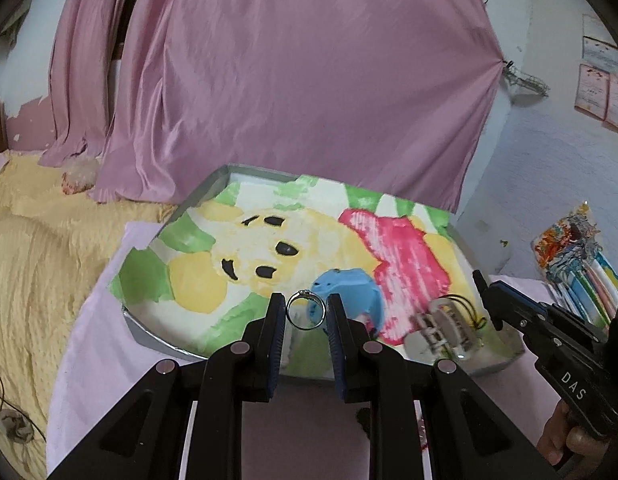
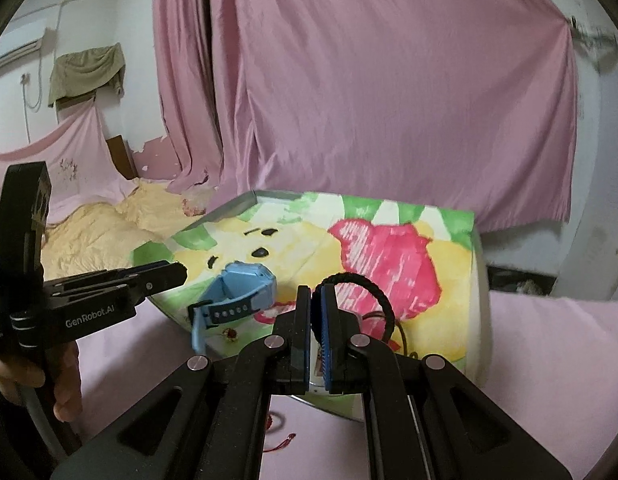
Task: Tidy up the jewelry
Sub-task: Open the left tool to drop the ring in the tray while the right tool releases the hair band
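Jaws of the left gripper (image 1: 307,308) are held partly apart, and a silver ring (image 1: 305,309) is gripped between their tips. Beyond them a blue smartwatch (image 1: 349,292) is seen on the painted tray (image 1: 165,338). Jaws of the right gripper (image 2: 316,300) are nearly closed on a black braided bracelet (image 2: 359,280) over the tray.

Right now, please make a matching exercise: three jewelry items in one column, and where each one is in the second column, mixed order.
Items:
1. silver ring
2. blue watch
3. black braided bracelet

Places:
A. lying on the painted tray
B. between the left gripper fingers
C. pinched by the right gripper fingers

Pairs: 1-B, 2-A, 3-C
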The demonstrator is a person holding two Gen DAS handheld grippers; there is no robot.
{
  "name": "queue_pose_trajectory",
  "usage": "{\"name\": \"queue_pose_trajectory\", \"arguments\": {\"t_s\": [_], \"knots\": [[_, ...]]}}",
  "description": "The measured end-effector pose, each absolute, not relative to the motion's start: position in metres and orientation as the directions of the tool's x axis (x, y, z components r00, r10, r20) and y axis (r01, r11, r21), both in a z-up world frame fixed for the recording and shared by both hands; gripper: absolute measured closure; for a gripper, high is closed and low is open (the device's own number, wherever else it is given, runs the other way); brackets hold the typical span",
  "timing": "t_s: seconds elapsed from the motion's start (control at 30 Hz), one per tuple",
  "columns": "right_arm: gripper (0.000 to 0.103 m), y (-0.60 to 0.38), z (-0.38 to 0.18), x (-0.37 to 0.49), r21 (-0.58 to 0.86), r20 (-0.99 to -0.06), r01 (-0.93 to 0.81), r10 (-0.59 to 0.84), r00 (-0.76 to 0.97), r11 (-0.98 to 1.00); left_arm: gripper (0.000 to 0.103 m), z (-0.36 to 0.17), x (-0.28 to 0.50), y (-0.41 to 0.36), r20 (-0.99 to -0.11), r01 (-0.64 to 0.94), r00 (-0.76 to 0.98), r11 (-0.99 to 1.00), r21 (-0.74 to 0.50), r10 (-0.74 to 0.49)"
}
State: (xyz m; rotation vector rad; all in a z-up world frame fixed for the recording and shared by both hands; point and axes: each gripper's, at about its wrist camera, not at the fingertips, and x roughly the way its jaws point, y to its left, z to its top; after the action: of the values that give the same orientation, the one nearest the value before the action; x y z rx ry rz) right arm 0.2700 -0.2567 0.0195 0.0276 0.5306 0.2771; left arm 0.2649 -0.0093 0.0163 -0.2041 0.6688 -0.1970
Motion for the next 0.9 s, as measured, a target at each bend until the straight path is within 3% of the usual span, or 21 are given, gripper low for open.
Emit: {"name": "queue_pose_trajectory", "arguments": {"t_s": [0.37, 0.7, 0.77, 0.83, 0.9], "knots": [[0.098, -0.257, -0.007, 0.292, 0.156, -0.562, -0.25, 0.294, 0.773, 0.956, 0.083, -0.003, 0.278, -0.016, -0.649, 0.114, 0.72, 0.965, -0.235, -0.244], [0.097, -0.26, -0.009, 0.295, 0.188, -0.573, -0.242, 0.306, 0.761, 0.952, 0.083, -0.002, 0.278, -0.016, -0.648, 0.115, 0.722, 0.965, -0.234, -0.243], [0.097, -0.261, -0.008, 0.293, 0.19, -0.568, -0.236, 0.303, 0.765, 0.953, 0.075, -0.002, 0.276, -0.016, -0.644, 0.115, 0.726, 0.966, -0.232, -0.241], [0.096, -0.263, -0.007, 0.29, 0.194, -0.562, -0.227, 0.298, 0.772, 0.954, 0.059, 0.001, 0.273, -0.014, -0.635, 0.104, 0.737, 0.967, -0.231, -0.231], [0.085, -0.267, -0.005, 0.285, 0.199, -0.549, -0.212, 0.288, 0.784, 0.957, 0.05, 0.004, 0.269, -0.011, -0.62, 0.098, 0.749, 0.964, -0.247, -0.235]]}}
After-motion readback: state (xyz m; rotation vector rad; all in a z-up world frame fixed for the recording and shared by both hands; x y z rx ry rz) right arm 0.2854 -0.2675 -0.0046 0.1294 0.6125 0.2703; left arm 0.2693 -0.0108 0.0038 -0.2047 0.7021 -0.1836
